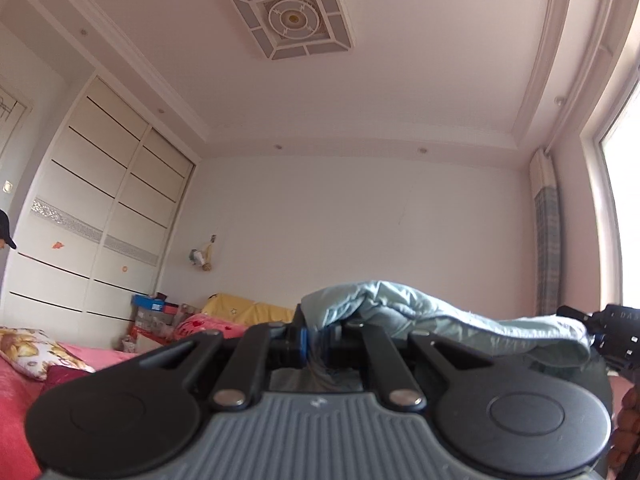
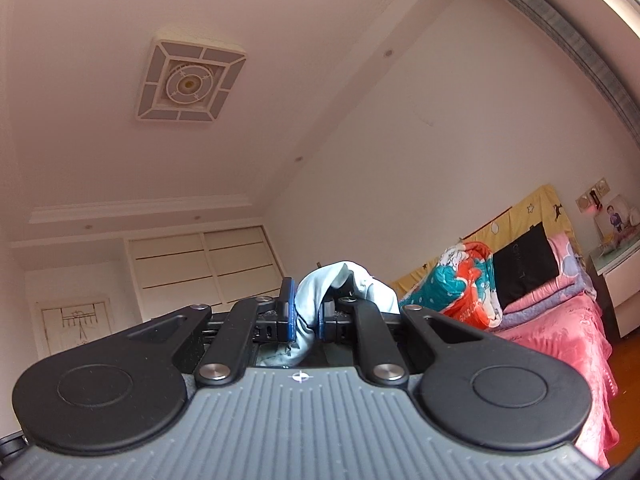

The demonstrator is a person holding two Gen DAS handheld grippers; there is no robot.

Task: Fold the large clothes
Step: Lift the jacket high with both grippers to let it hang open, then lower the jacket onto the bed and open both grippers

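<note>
A light blue garment (image 1: 432, 316) is stretched between both grippers, held up in the air with both cameras tilted toward the ceiling. My left gripper (image 1: 316, 340) is shut on one edge of it; the cloth drapes over the right finger and runs right to the other gripper (image 1: 612, 340) at the frame edge. In the right wrist view my right gripper (image 2: 306, 316) is shut on a bunched fold of the same garment (image 2: 320, 288), which spills over the blue pads (image 2: 289, 312).
A bed with pink bedding (image 2: 560, 332) lies below, with a colourful folded blanket (image 2: 464, 280), a black bag (image 2: 524, 264) and a yellow headboard cover (image 1: 248, 308). A white wardrobe (image 1: 100, 208) is at left, a window (image 1: 624, 184) at right, a nightstand (image 2: 616, 268) by the bed.
</note>
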